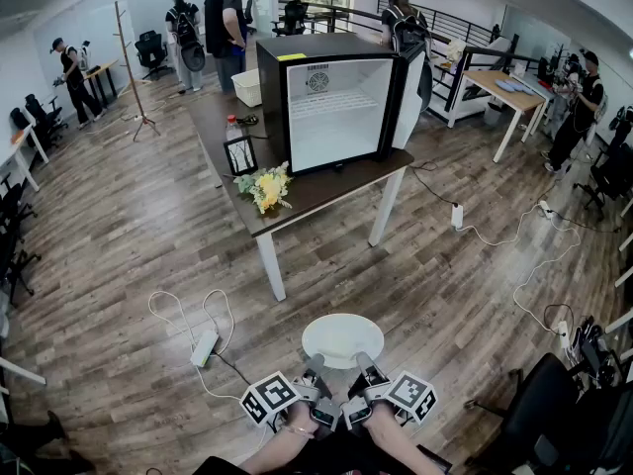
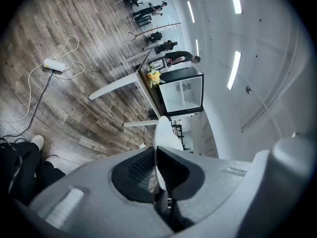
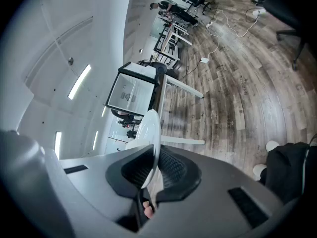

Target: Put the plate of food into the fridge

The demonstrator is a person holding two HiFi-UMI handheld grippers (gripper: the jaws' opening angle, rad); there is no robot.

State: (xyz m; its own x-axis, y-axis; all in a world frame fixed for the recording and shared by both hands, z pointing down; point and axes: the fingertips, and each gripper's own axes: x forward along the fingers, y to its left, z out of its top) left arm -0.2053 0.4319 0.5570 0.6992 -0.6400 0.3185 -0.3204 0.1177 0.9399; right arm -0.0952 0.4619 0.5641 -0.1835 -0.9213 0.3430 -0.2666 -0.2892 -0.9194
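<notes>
Wide office room with a grey-brown wooden floor (image 1: 129, 226) fills the head view, and some persons stand at desks along the top edge. At the upper centre of the frame stands a table (image 1: 336, 184) with a dark top and white legs. On it sits a small black fridge (image 1: 336, 102). Its door (image 1: 407, 92) is swung open to the right, and the white inside with a wire shelf is visible.

At the bottom centre is the white plate (image 1: 342, 339), held over the floor, well apart from the table. The left gripper (image 1: 316, 372) pinches its near rim from the left side and the right gripper (image 1: 364, 372) from the right side. In each gripper view the two jaws press on the thin rim, seen edge-on.

A bunch of yellow flowers (image 1: 265, 188) lies at the front corner of the table, just beside a small picture frame (image 1: 240, 154). A white power strip (image 1: 205, 347) lies on the floor, left of the plate.
</notes>
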